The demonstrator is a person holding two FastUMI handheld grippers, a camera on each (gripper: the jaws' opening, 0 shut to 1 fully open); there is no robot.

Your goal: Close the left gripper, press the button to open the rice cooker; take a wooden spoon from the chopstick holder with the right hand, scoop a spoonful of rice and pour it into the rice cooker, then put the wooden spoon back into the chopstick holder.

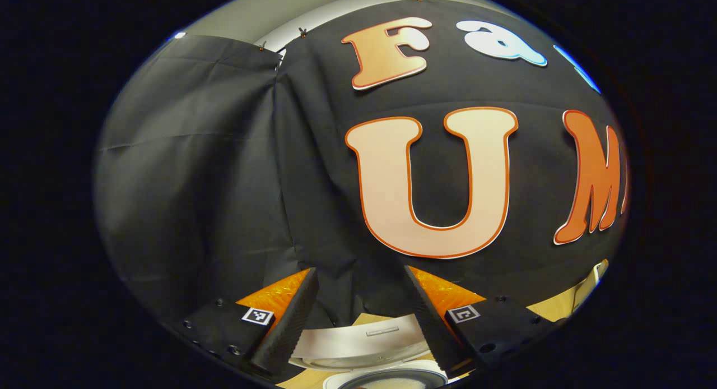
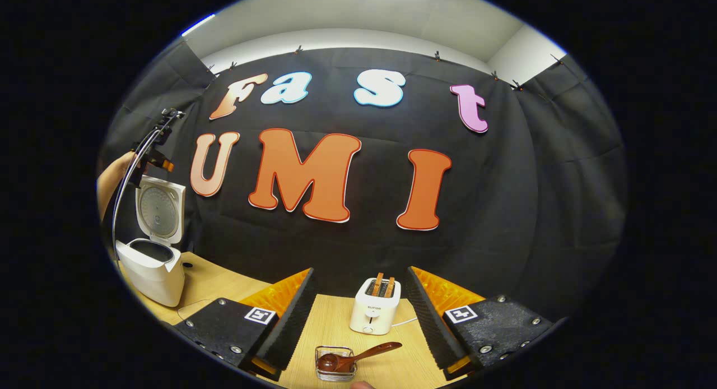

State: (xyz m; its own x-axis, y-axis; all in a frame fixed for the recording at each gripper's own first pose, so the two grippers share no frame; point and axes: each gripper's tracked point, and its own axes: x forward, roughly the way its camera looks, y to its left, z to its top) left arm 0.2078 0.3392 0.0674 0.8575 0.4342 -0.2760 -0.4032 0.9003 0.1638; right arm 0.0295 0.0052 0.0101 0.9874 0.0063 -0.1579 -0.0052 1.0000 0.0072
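The white rice cooker point(image 2: 152, 268) stands at the left end of the wooden table point(image 2: 336, 327), its lid point(image 2: 159, 209) swung upright. A hand point(image 2: 112, 184) holds my left gripper point(image 2: 161, 156) just above that lid. From the left gripper view, the lid point(image 1: 364, 344) and the pot rim point(image 1: 386, 379) lie right below my open left gripper point(image 1: 359, 271), which holds nothing. A brown wooden spoon point(image 2: 367, 353) rests with its bowl in a small wire-rimmed holder point(image 2: 334, 366) near the front edge. My right gripper point(image 2: 360, 270) hovers open above and behind the spoon, apart from it.
A white toaster point(image 2: 374, 306) with two slices sticking up stands mid-table behind the spoon holder, its cord trailing right. A cable point(image 2: 120, 204) arcs down from the left gripper beside the cooker. Black cloth walls close off the back and sides.
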